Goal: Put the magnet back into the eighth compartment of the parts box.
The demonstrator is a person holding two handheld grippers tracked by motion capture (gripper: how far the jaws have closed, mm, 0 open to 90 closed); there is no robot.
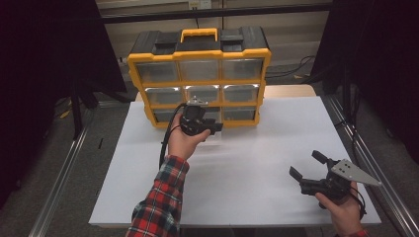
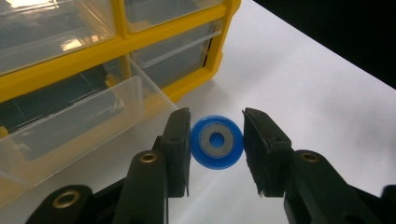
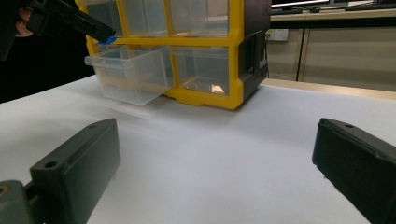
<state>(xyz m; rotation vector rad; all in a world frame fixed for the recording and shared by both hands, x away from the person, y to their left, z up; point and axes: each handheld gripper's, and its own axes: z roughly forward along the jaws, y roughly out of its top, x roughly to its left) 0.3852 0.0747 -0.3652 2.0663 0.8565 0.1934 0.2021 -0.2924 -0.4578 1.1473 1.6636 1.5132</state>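
A blue round disc [image 2: 216, 142] with a grey ring on its face sits between the jaws of my left gripper [image 2: 216, 116], which is shut on it, both pads touching its rim. In the right gripper view, the disc [image 3: 109, 40] hangs just above a clear drawer [image 3: 130, 74] pulled out of the bottom row of a yellow and black organizer [image 1: 199, 49]. From above, my left gripper [image 1: 200, 123] is up against the organizer's bottom row. My right gripper [image 1: 306, 164] rests open near the table's front right, with nothing between its jaws [image 3: 217, 126].
The organizer has three rows of clear drawers and a yellow carry handle [image 1: 198, 33], and stands at the back of the white table sheet [image 1: 247, 148]. The pulled-out drawer [image 2: 70, 121] juts toward me. Dark curtains flank the table, and metal rails run along both sides.
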